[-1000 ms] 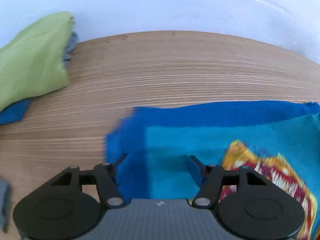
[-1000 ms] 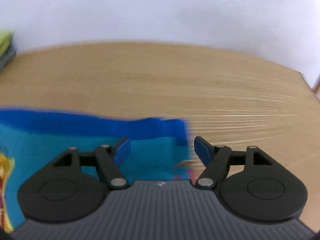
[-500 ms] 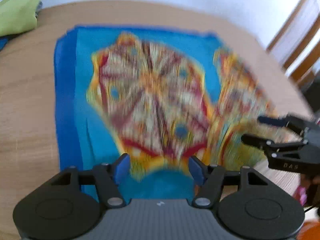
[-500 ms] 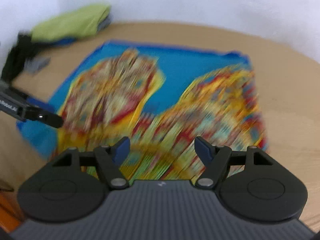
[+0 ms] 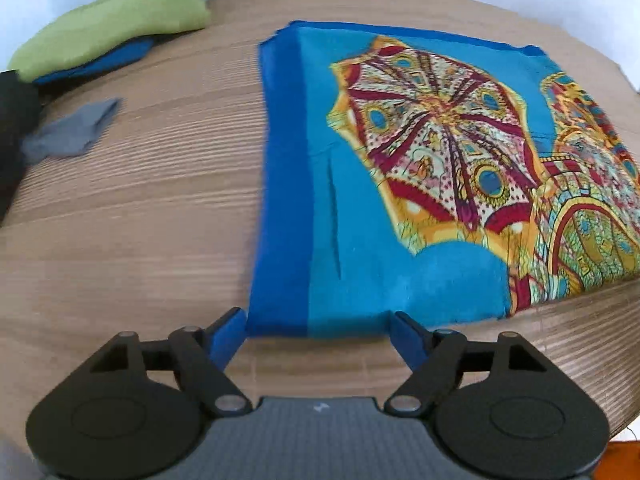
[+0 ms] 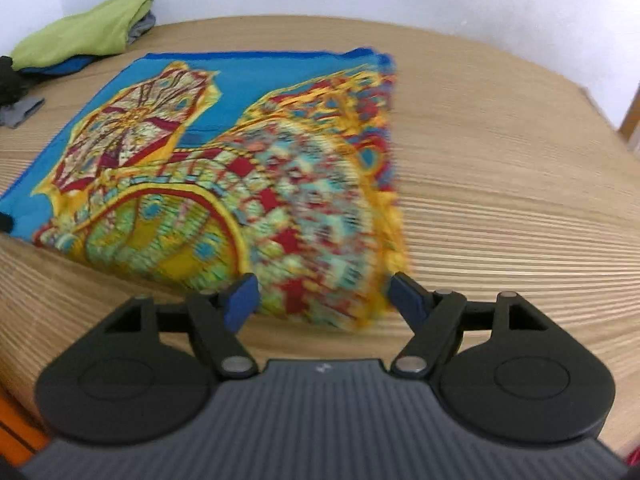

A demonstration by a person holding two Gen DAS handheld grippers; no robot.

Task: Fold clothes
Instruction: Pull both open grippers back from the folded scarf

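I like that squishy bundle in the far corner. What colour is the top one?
Lime green: the top garment of the pile, clearest in the left wrist view.

Both tongs — left tongs (image 5: 318,328) and right tongs (image 6: 324,298) — have black disc-shaped arms, silver screws, blue fingertips (image 5: 226,334) and a ribbed grey body.

A: We see a turquoise cloth (image 5: 360,280) with a darker blue border, printed with ornaments in red, yellow and cream.

B: We see also a lime green garment (image 5: 116,28) on a blue one (image 5: 100,65), a grey scrap (image 5: 72,134), and the pale wood table (image 5: 132,220) with fine stripes.
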